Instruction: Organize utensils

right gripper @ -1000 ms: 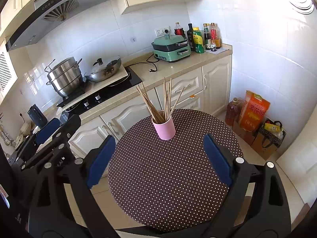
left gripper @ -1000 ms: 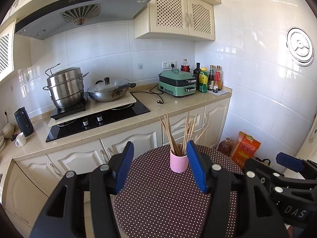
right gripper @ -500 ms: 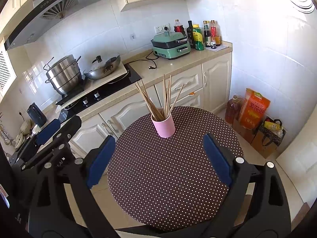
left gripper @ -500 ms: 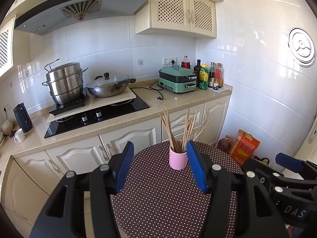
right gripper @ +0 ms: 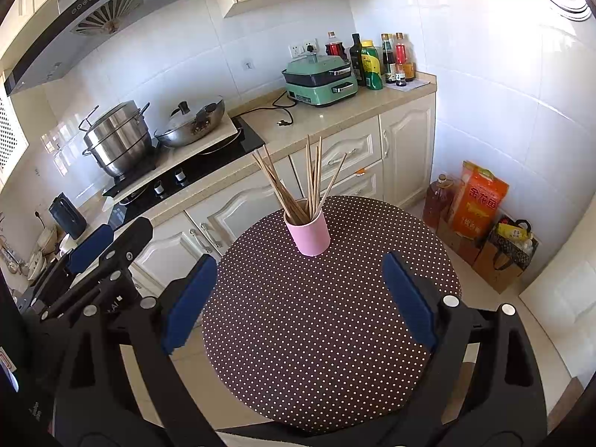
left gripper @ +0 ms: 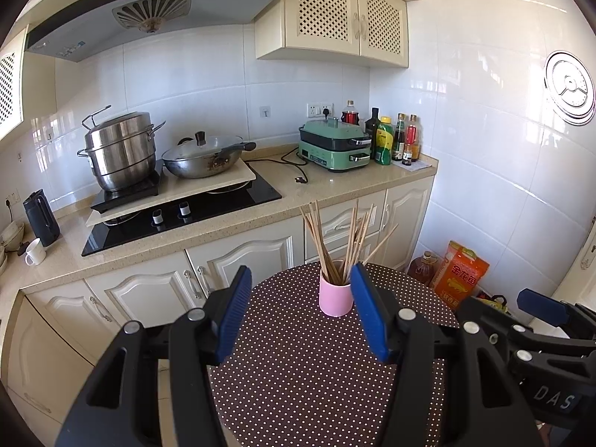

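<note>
A pink cup (left gripper: pixel 335 297) stands upright on the far side of a round brown polka-dot table (left gripper: pixel 316 372). Several wooden chopsticks (left gripper: pixel 335 242) stand in it and fan outward. The cup (right gripper: pixel 308 234), the chopsticks (right gripper: pixel 298 182) and the table (right gripper: pixel 316 327) also show in the right wrist view. My left gripper (left gripper: pixel 300 309) is open and empty, held above the table short of the cup. My right gripper (right gripper: pixel 298 294) is wide open and empty, above the table's middle. The left gripper shows at the left of the right wrist view (right gripper: pixel 93 242).
A kitchen counter (left gripper: pixel 335 182) runs behind the table with a stove, a steel pot (left gripper: pixel 119 149), a wok (left gripper: pixel 203 156), a green cooker (left gripper: pixel 335 145) and bottles. An orange bag (left gripper: pixel 460 273) and an oil bottle stand on the floor by the right wall.
Both views have drifted slightly, so the counter and cup sit a little lower in the left view. Both grippers stay open and empty.
</note>
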### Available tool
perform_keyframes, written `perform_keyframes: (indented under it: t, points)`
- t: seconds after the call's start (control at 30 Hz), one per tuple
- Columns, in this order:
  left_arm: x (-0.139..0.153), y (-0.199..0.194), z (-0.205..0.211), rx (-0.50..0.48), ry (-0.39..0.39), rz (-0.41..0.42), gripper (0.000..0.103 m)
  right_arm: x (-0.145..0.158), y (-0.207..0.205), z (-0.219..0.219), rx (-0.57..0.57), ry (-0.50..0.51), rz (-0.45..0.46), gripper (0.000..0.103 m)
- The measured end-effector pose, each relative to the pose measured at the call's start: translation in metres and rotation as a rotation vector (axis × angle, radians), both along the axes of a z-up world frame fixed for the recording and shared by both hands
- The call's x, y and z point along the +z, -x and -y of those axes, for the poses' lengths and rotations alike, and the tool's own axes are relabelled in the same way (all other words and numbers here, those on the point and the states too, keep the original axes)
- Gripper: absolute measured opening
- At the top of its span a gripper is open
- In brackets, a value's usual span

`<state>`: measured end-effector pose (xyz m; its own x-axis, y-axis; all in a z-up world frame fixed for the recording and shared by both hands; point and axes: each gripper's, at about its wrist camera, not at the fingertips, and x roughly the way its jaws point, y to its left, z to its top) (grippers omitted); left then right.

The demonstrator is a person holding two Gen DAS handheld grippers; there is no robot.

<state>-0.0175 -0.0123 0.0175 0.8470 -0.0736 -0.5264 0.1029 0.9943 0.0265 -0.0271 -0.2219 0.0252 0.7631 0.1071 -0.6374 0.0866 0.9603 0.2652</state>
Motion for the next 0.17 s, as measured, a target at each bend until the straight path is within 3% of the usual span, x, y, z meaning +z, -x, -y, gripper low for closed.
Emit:
perform_keyframes:
  t: [0.17]
  points:
    - [-0.0011,-0.001,0.0009,0.003,-0.001,-0.002,0.055,-0.0003,-0.0024,-0.0004,0.0,-0.004,-0.005,0.089]
